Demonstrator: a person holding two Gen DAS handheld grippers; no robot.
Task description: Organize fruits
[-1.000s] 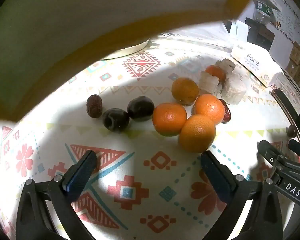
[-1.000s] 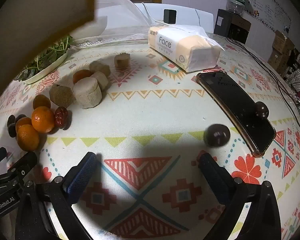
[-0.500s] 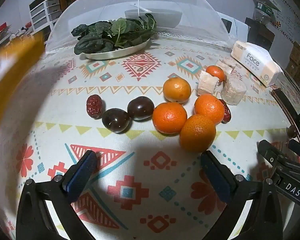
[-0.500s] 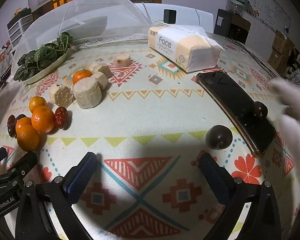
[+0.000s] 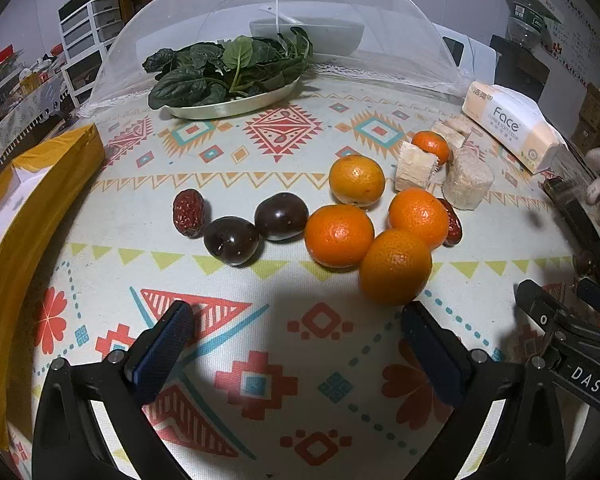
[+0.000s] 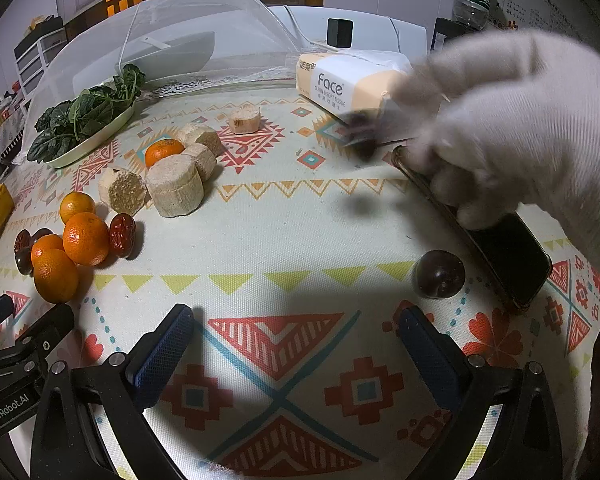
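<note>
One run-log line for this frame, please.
left claw open, empty | right claw open, empty | white-gloved hand on black phone | round orange mandarins untouched

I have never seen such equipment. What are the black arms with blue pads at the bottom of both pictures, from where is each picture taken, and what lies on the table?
There is no robot: a person holds one tool in each hand, and each carries a camera looking forward along its two fingers. The left hand-held gripper faces round orange mandarins, two dark glossy plums, a wrinkled red date and a plate of green leaves. The right hand-held gripper faces a single dark plum beside a black phone, where a blurred white-gloved hand reaches. Both grippers are open and empty.
</note>
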